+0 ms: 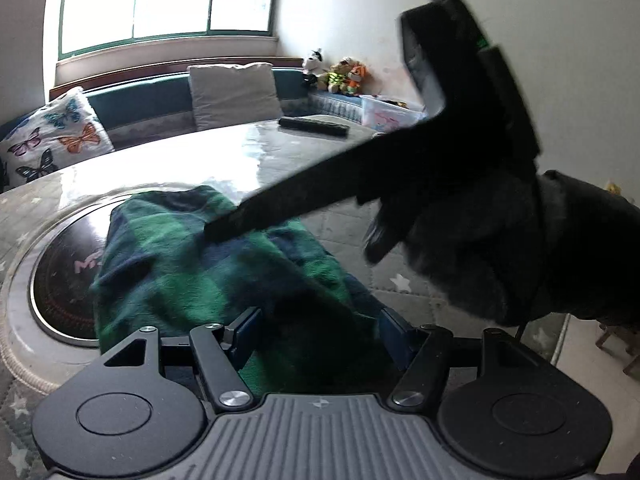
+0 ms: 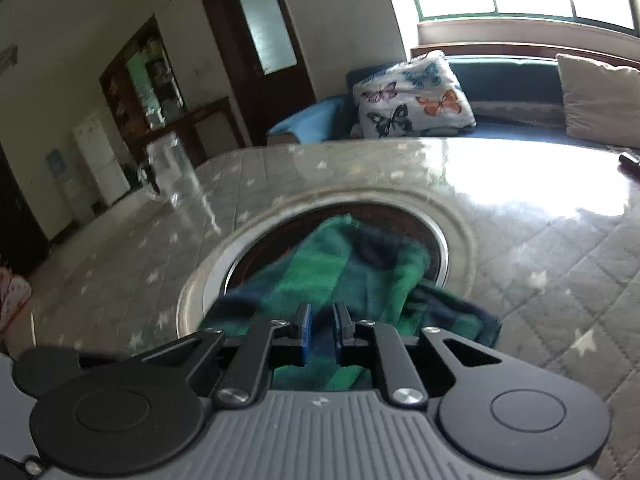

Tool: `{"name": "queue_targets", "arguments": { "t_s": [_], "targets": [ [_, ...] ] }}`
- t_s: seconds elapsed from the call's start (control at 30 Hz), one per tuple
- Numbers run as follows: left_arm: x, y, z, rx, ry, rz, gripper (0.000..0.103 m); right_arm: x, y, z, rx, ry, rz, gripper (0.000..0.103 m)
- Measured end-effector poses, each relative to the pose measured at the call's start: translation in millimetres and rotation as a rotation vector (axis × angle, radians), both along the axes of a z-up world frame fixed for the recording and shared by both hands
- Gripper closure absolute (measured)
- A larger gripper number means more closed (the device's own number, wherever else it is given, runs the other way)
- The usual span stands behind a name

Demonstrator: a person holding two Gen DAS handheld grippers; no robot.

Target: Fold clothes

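A green and dark blue plaid fleece garment (image 1: 192, 280) lies bunched on the table, partly over a round dark inset plate (image 1: 60, 272). My left gripper (image 1: 320, 332) hangs open just above the cloth's near end, its fingers wide apart. My right gripper (image 1: 212, 234), held by a dark-gloved hand (image 1: 500, 248), reaches in from the right, its tips at the top of the cloth. In the right wrist view, the right gripper (image 2: 323, 326) shows a narrow gap between its blue pads. The garment (image 2: 344, 264) lies under them, and nothing looks pinched.
The table (image 1: 200, 160) has a grey quilted star cover under a glossy sheet. A black remote (image 1: 314, 127) lies at its far side, and a clear jar (image 2: 172, 168) stands near its left edge. Behind it are a bench with a butterfly pillow (image 1: 52, 140) and plush toys (image 1: 340, 76).
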State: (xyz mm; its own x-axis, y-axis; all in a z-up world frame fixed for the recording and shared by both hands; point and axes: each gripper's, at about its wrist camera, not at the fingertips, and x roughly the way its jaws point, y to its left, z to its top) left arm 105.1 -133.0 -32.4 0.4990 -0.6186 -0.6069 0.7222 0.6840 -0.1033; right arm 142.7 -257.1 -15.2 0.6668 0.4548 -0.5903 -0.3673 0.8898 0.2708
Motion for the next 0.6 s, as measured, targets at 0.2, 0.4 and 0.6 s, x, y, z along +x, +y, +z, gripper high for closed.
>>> {"name": "queue_targets", "arguments": {
  "t_s": [0.2, 0.4, 0.6],
  "targets": [
    [-3.0, -8.7, -10.9, 0.03, 0.006, -0.046, 0.036, -1.3, -0.4, -17.2, -0.033, 0.034, 0.002, 0.092],
    [-3.1, 7.0, 1.9, -0.005, -0.024, -0.023, 0.035, 3.5, 4.0, 6.2, -0.066, -0.016, 0.028, 0.085],
    [11.2, 29.5, 5.9, -0.003, -0.041, 0.059, 0.035, 19.9, 27.8, 24.2, -0.123, -0.064, 0.106, 0.081]
  ]
}}
